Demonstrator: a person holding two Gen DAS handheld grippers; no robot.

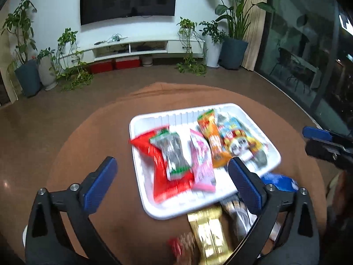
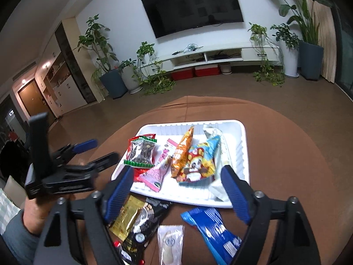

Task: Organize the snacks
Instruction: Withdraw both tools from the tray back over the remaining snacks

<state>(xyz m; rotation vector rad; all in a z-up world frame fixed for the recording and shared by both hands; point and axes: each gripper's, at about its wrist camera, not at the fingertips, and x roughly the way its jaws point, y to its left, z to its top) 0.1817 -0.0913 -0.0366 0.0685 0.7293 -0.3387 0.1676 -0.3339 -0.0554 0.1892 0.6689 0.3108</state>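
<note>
No print on the snack packets is legible.

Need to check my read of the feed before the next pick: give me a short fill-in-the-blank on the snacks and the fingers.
1. The orange packet lies in the white ____.
2. The blue packet lies on the brown ____, outside the tray.
3. The right gripper has its fingers ____, holding nothing.
4. The gold packet lies ____ the tray.

Missing words: tray; tablecloth; open; outside
</note>
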